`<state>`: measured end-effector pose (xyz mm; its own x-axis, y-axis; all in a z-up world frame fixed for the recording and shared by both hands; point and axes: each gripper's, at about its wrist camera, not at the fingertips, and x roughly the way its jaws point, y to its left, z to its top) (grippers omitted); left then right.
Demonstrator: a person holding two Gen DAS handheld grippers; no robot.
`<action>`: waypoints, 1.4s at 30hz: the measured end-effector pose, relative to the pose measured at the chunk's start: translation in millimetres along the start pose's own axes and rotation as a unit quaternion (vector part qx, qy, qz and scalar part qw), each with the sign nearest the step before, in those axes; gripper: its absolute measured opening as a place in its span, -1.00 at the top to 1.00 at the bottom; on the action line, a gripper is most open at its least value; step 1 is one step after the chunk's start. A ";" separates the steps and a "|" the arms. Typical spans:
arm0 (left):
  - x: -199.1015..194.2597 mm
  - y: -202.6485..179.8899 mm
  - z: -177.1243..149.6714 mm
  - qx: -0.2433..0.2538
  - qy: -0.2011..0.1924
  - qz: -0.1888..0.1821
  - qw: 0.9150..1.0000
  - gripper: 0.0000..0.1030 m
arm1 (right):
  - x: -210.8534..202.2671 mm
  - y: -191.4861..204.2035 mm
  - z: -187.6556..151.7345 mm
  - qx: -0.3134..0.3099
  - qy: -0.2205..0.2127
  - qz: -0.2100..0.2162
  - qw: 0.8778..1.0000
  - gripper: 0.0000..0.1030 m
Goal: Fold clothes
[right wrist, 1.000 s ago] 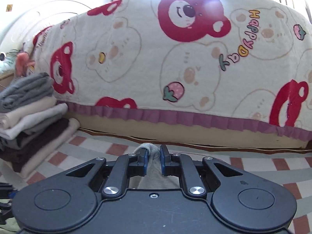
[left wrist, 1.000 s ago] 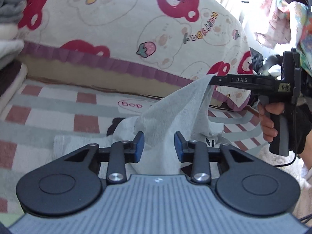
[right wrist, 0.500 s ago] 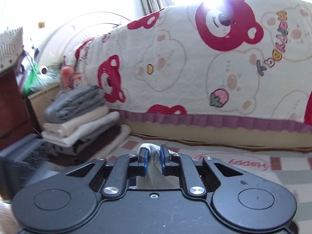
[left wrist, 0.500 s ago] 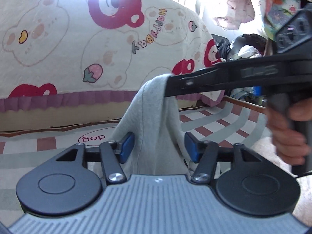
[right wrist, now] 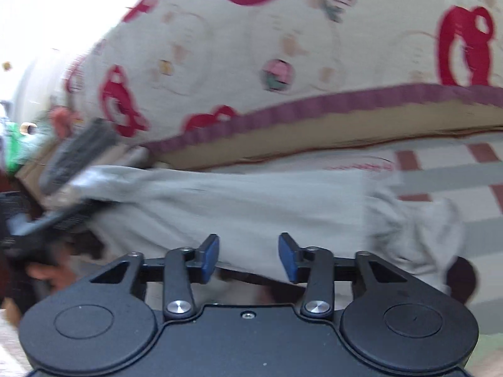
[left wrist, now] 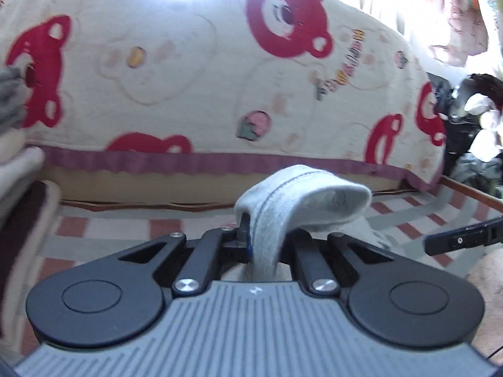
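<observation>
A light grey garment (left wrist: 298, 201) is pinched in my left gripper (left wrist: 267, 242), its stitched hem curling over the shut fingers. In the right wrist view the same grey garment (right wrist: 251, 201) hangs stretched across in front of my right gripper (right wrist: 248, 253), which is open and empty just below the cloth. The left gripper (right wrist: 72, 182) shows blurred at the far left of that view, holding the cloth's end. The tip of the right gripper (left wrist: 462, 240) shows at the right edge of the left wrist view.
A cream blanket with red bears and a purple hem (left wrist: 220, 78) covers a big cushion behind. A red-and-grey checked mat (left wrist: 110, 226) lies below. Folded clothes (left wrist: 12, 144) are stacked at the left. Loose clutter (left wrist: 471, 119) sits at the right.
My left gripper has shut on the grey garment. My right gripper has opened, let go of the cloth and dropped below it. Both views have swung.
</observation>
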<state>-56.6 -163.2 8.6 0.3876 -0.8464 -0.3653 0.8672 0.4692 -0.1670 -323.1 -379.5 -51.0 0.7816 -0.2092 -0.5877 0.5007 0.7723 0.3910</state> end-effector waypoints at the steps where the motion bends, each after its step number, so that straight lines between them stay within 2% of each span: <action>1: -3.8 7.1 1.9 -0.004 -0.006 0.014 1.000 0.91 | 5.6 -10.3 1.1 0.019 0.010 -0.019 1.000 -0.09; 4: -17.8 24.3 4.4 -0.031 -0.023 0.029 0.999 0.91 | 24.7 -37.6 3.2 0.079 0.047 -0.062 0.994 -0.10; 7: -30.8 30.4 9.1 -0.011 -0.033 0.036 0.999 0.91 | 40.2 -53.9 0.9 0.116 0.074 -0.077 0.987 -0.10; 10: -38.6 33.5 8.9 -0.014 -0.032 0.027 0.999 0.90 | 52.2 -55.3 -4.1 0.107 0.083 -0.095 0.986 -0.15; 13: -43.9 38.3 7.5 -0.027 -0.035 0.030 0.999 0.90 | 63.7 -54.0 -5.9 0.083 0.083 -0.158 0.980 -0.33; 15: -47.5 41.6 6.6 -0.035 -0.037 0.033 0.998 0.90 | 69.0 -59.5 -6.0 0.074 0.084 -0.180 0.977 -0.33; 18: -59.9 60.5 13.2 -0.091 -0.065 0.027 0.993 0.90 | 78.8 -68.5 -4.6 0.062 0.093 -0.196 0.974 -0.33; 21: -73.1 95.5 16.7 -0.176 -0.103 0.034 0.978 0.90 | 98.5 -66.7 -1.5 0.013 0.126 -0.158 0.979 -0.33; 22: -74.3 107.4 13.2 -0.196 -0.104 0.044 0.974 0.90 | 105.1 -66.1 -0.4 -0.003 0.136 -0.145 0.980 -0.17; 23: -74.5 118.3 8.6 -0.211 -0.102 0.055 0.971 0.91 | 110.6 -65.1 1.5 -0.020 0.141 -0.136 0.980 0.07; 24: -73.1 124.9 1.8 -0.219 -0.092 0.067 0.969 0.91 | 114.6 -63.4 4.5 -0.035 0.138 -0.132 0.981 0.94; 25: -70.8 129.1 -6.0 -0.223 -0.078 0.080 0.968 0.91 | 118.7 -61.8 7.6 -0.051 0.135 -0.129 0.981 0.98; 27: -66.1 137.6 -21.8 -0.231 -0.049 0.107 0.966 0.91 | 122.8 -59.0 16.4 -0.078 0.119 -0.124 0.982 0.98; 30: -64.7 144.5 -42.6 -0.245 -0.033 0.121 0.961 0.91 | 107.0 -57.0 44.5 -0.094 0.041 -0.129 0.986 0.98; 34: -61.5 155.1 -59.3 -0.247 -0.014 0.158 0.956 0.91 | 91.0 -54.3 78.2 -0.107 -0.046 -0.128 0.985 0.98; 35: -58.9 158.7 -63.1 -0.252 -0.005 0.166 0.953 0.90 | 92.9 -55.5 83.0 -0.107 -0.051 -0.128 0.985 0.98; 37: -52.6 163.4 -70.5 -0.263 0.016 0.178 0.948 0.90 | 104.2 -65.7 89.0 -0.084 -0.028 -0.137 0.987 0.77; 40: -43.6 162.8 -80.1 -0.265 0.052 0.188 0.944 0.88 | 110.3 -92.7 78.0 0.000 -0.009 -0.142 0.990 0.53; 42: -41.7 158.5 -82.1 -0.252 0.062 0.192 0.947 0.87 | 109.7 -111.9 64.7 0.065 0.005 -0.141 0.988 0.36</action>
<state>39.0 -32.8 -77.9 0.5780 -0.5674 -0.5865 0.3986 0.8234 -0.4038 -269.3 -527.7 -113.3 0.6015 -0.3981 -0.6926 0.7414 0.6010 0.2985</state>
